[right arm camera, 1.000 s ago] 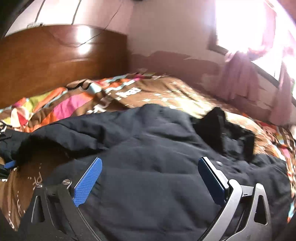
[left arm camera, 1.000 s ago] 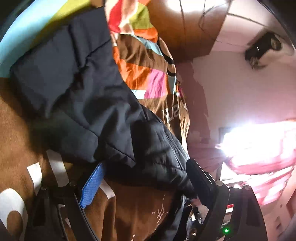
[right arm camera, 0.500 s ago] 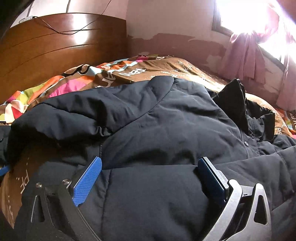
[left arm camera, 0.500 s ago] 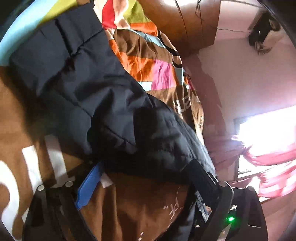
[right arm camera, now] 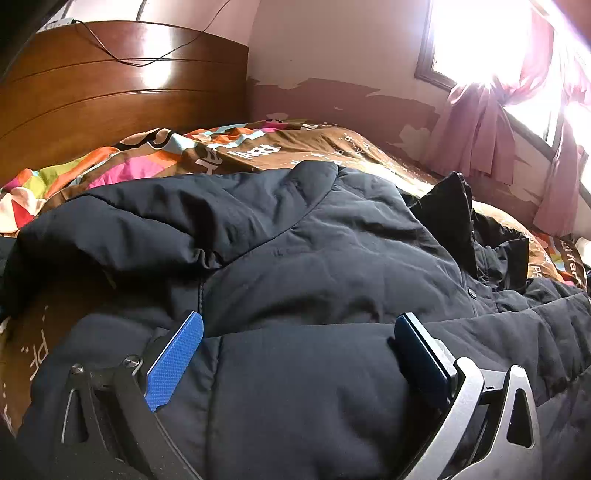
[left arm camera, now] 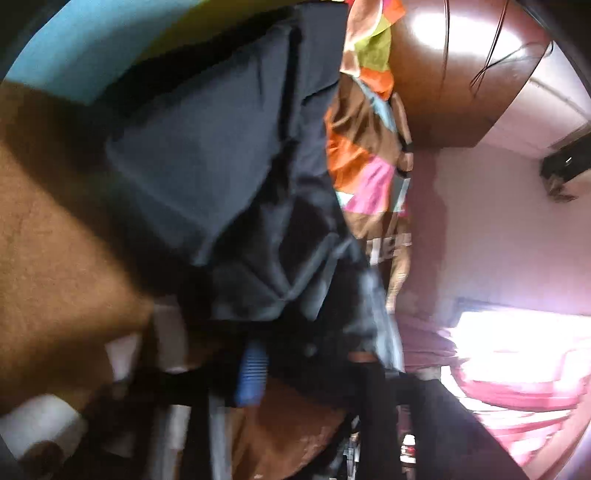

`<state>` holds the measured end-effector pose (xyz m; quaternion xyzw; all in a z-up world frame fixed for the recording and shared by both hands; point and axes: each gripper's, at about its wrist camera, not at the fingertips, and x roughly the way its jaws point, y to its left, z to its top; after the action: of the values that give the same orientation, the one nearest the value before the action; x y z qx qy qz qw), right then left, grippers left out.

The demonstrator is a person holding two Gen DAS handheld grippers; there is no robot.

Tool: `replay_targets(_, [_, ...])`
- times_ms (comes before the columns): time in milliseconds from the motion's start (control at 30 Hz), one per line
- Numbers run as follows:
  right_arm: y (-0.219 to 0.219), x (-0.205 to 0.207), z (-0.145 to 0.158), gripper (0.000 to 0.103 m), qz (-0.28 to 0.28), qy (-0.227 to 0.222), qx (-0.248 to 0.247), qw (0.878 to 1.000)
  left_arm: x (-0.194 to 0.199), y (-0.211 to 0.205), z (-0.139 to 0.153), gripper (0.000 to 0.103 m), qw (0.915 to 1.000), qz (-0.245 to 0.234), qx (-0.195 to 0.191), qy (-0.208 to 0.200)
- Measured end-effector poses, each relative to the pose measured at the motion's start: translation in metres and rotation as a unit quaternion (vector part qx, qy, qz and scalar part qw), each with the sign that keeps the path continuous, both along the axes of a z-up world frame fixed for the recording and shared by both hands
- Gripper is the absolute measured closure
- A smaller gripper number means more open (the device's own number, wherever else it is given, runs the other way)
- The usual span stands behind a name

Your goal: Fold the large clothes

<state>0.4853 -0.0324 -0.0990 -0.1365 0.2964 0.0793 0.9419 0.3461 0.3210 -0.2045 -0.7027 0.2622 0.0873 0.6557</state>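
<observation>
The black puffer jacket lies spread across the bed on a brown patchwork bedspread, its quilted body bulging and one sleeve stretched out toward the headboard side, which suggests it is being gathered inward for a fold. The right hand-held gripper rests on the jacket's lower body with its jaws wide apart, padding bulging between the blue pads but nothing pinched; it seems placed to pin the bulk down. The left hand-held gripper sits at the sleeve's edge, but that view is blurred, so whether it has closed on the cloth cannot be told. A raised collar stands in the jacket's middle and could resist lying flat. Around are a wooden headboard, pink curtains and a bright window.
</observation>
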Motion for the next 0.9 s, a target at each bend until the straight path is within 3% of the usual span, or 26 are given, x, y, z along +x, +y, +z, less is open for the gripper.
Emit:
replay_targets(100, [-0.001, 0.000, 0.001, 0.001, -0.003, 0.008, 0.003, 1.000, -0.003, -0.003, 0.010, 0.096, 0.9998, -0.003, 0.021, 0.002])
replay_targets(200, [-0.010, 0.000, 0.012, 0.001, -0.005, 0.038, 0.030, 0.999, -0.003, -0.008, 0.038, 0.097, 0.9948, -0.008, 0.101, 0.003])
replay_targets(267, [-0.021, -0.009, 0.023, 0.001, -0.007, 0.033, 0.057, 0.998, -0.004, -0.013, 0.055, 0.098, 0.9870, -0.007, 0.161, 0.002])
replay_targets(367, [-0.051, -0.033, 0.043, 0.001, -0.021, 0.031, 0.096, 0.995, -0.005, -0.023, 0.088, 0.098, 0.9676, -0.008, 0.252, -0.014])
replay_targets(467, [-0.088, -0.059, 0.056, 0.001, -0.020, 0.031, 0.130, 0.991, -0.005, -0.039, 0.129, 0.098, 0.9400, -0.008, 0.341, -0.011])
replay_targets(500, [-0.099, -0.066, 0.058, 0.001, -0.021, 0.033, 0.133, 0.990, -0.004, -0.053, 0.150, 0.098, 0.9234, -0.010, 0.384, -0.006])
replay_targets(600, [-0.133, -0.086, 0.058, 0.001, -0.035, 0.040, 0.128, 0.990, -0.003, -0.091, 0.205, 0.098, 0.8864, -0.024, 0.462, -0.020])
replay_targets(667, [-0.158, -0.101, 0.056, 0.001, -0.048, 0.038, 0.132, 0.989, 0.005, -0.115, 0.238, 0.098, 0.8656, -0.040, 0.498, -0.038])
replay_targets(833, [-0.208, -0.129, 0.056, 0.001, -0.069, 0.022, 0.167, 0.983, 0.017, -0.189, 0.306, 0.098, 0.7940, -0.093, 0.594, -0.091])
replay_targets(900, [-0.229, -0.138, 0.055, 0.001, -0.076, 0.014, 0.184, 0.980, 0.019, -0.216, 0.321, 0.098, 0.7719, -0.118, 0.615, -0.109])
